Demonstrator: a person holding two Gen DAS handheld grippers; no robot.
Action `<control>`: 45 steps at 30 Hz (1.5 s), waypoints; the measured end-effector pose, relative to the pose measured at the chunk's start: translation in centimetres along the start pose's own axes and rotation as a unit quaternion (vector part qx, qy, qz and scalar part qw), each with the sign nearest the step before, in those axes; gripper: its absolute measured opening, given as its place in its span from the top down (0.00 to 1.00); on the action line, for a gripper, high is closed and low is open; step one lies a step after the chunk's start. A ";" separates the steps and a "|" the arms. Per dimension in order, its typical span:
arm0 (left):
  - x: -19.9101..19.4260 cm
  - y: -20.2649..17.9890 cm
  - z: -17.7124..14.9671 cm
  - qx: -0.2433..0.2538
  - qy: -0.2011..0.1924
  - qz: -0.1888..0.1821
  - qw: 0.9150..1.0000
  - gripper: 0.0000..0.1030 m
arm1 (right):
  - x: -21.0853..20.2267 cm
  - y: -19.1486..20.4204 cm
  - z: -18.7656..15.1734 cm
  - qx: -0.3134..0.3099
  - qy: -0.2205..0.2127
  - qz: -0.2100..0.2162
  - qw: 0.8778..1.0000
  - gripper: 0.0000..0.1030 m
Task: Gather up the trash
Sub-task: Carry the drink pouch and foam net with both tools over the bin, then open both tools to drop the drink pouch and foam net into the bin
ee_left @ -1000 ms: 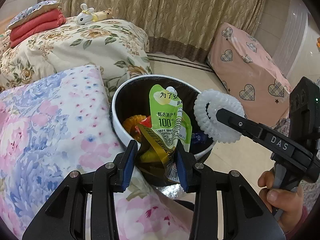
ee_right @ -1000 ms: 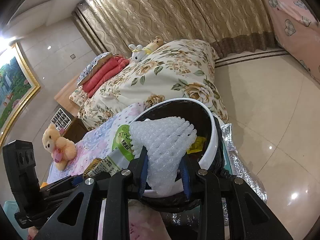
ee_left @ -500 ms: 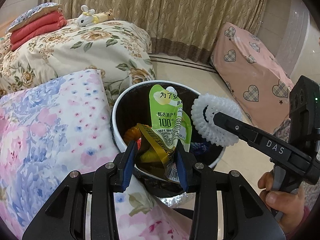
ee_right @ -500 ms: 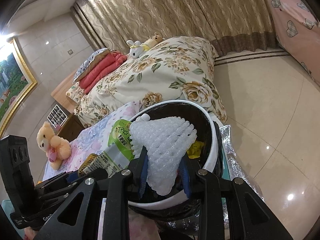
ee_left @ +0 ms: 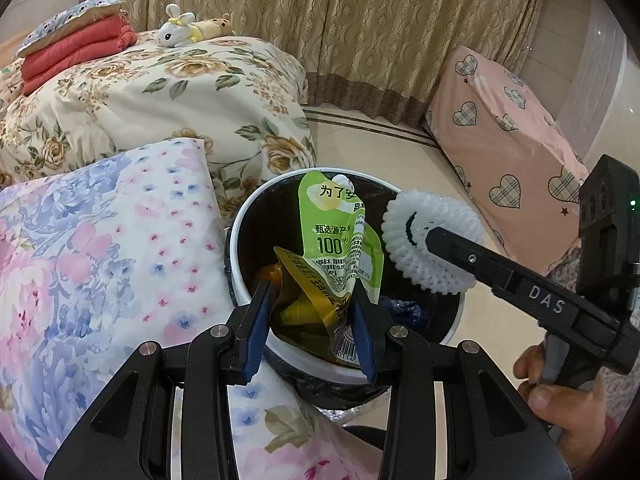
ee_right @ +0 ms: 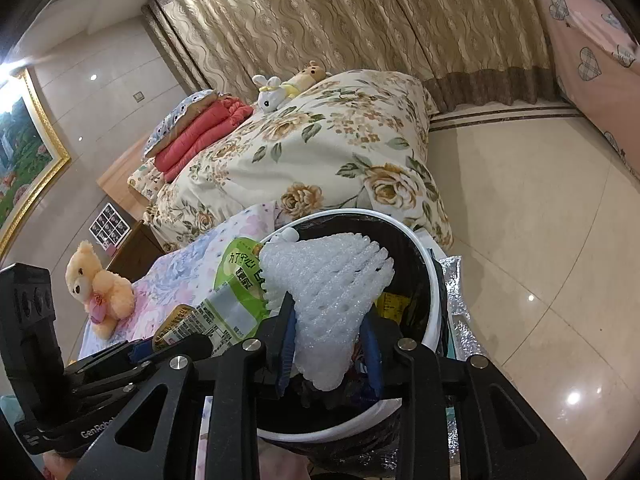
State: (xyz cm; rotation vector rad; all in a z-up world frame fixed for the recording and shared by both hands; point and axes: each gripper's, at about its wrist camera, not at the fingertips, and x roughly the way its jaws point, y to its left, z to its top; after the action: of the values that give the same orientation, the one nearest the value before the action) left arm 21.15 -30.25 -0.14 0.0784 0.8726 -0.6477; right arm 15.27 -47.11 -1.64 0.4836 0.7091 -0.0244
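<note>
Tools (ee_left: pixel 314 326) (ee_right: pixel 330 346) stay clamped on pouch (ee_left: pixel 336 240) and foam net (ee_right: pixel 334 300), nearer the bin (ee_left: pixel 240 236).

Home bedroom. Bed (ee_right: pixel 320 152) with a cream floral quilt (ee_left: pixel 168 92), folded red blankets (ee_left: pixel 76 52) stacked at its far end under a dotted cushion (ee_right: pixel 180 114). Two small plush toys, a white rabbit (ee_left: pixel 176 34) and a tan bear (ee_right: pixel 310 72), lie on the quilt; a peach teddy bear (ee_right: pixel 98 288) sits on a blue-pink floral sheet (ee_left: pixel 100 248) at the near edge. Floor-length gold patterned curtains (ee_left: pixel 360 32) cover the far wall. Gilt-framed landscape painting (ee_right: pixel 24 160) hangs on the side wall. Glossy beige tiled floor (ee_right: pixel 540 240). Pink heart-print cover (ee_left: pixel 508 128) drapes over furniture by the curtains. White-rimmed waste bin (ee_right: pixel 434 304) with black liner stands beside the bed.
</note>
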 end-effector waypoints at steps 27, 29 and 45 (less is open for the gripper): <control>-1.2 0.0 0.7 -0.007 -0.016 0.006 1.000 0.48 | -0.1 -0.5 0.5 0.012 0.010 0.003 1.000 0.42; -1.5 0.3 0.6 -0.014 -0.018 0.004 1.000 0.48 | -0.2 -0.5 0.4 0.011 0.009 0.002 1.000 0.40; -5.8 2.9 -4.4 -0.060 -0.038 0.014 0.997 0.42 | -3.2 2.0 -1.7 0.001 -0.017 0.016 1.000 0.28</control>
State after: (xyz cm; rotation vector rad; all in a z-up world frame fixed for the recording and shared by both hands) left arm 17.06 -23.59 0.63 -0.0426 0.8345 -0.5677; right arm 12.11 -45.04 0.07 0.4955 0.6689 -0.0042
